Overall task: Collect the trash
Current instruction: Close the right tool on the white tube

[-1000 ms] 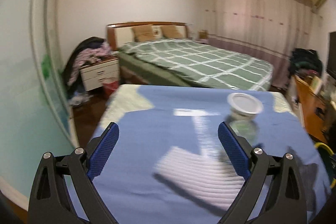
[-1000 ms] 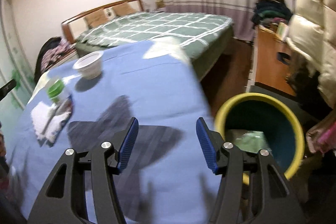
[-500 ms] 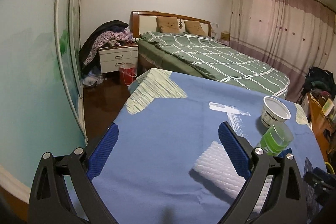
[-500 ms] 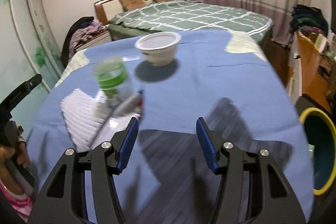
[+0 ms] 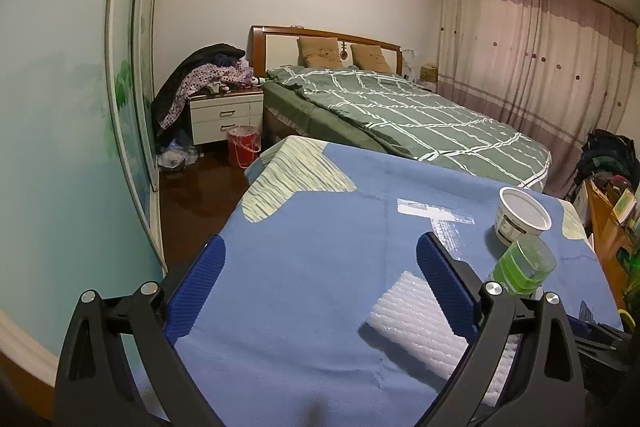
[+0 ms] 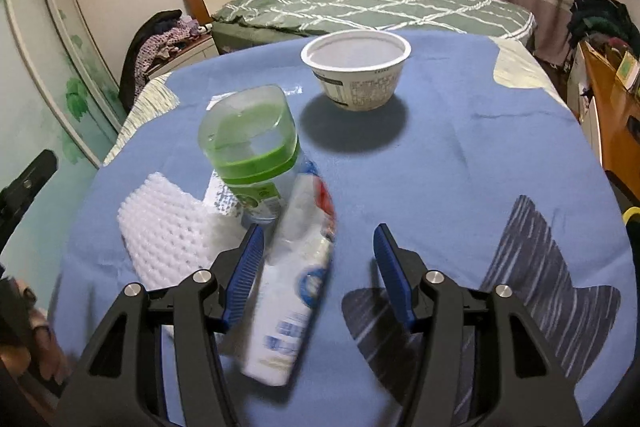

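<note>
On the blue tablecloth (image 6: 460, 155) lie a white plastic wrapper (image 6: 296, 279), a clear jar with a green lid (image 6: 252, 151), a white foam net (image 6: 164, 231) and a white paper bowl (image 6: 356, 71). My right gripper (image 6: 318, 267) is open, low over the cloth, with the wrapper lying between its fingers near the left one. My left gripper (image 5: 320, 279) is open and empty over the cloth; the foam net (image 5: 416, 323) is by its right finger, the jar (image 5: 524, 269) and bowl (image 5: 522, 217) farther right.
A bed with a green checked cover (image 5: 400, 115) stands beyond the table. A nightstand (image 5: 224, 117) piled with clothes and a red bin (image 5: 242, 145) are at the left wall. A wooden desk (image 6: 612, 107) is at the right, with a yellow bin rim (image 6: 632, 215) below it.
My right gripper swung left from the yellow bin and came down to the trash, so the wrapper now lies between its fingers. My left gripper turned left and drew back a little.
</note>
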A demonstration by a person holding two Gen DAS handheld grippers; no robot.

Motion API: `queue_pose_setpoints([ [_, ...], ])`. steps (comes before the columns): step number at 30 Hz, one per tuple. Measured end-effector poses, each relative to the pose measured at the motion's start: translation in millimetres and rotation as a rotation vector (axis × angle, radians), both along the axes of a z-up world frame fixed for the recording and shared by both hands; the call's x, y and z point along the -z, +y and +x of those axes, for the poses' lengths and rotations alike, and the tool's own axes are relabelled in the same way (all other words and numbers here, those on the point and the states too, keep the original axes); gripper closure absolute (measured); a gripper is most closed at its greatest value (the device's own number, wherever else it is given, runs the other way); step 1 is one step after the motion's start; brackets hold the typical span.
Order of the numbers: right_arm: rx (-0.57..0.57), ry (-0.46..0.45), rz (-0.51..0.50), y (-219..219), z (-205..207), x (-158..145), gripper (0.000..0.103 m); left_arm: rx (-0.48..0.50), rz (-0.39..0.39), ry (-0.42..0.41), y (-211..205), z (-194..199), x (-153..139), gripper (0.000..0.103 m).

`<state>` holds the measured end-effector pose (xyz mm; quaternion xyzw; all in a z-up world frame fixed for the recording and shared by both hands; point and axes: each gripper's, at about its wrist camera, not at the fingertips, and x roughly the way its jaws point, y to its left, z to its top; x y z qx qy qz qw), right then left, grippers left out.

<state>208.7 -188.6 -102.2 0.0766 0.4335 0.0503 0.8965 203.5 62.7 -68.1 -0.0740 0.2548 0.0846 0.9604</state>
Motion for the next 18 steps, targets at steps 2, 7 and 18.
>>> queue_pose_setpoints([
  [2, 0.008, 0.009, 0.011, 2, 3, 2, 0.048, 0.002, 0.004, -0.001, -2, 0, 0, 0.008],
  [7, 0.002, 0.003, 0.005, 7, 2, 2, 0.048, 0.009, 0.011, -0.001, -5, 0, 0, 0.008],
  [18, -0.022, 0.000, 0.070, -8, -10, 0, 0.094, 0.014, 0.013, 0.001, -7, -2, -2, 0.008],
])
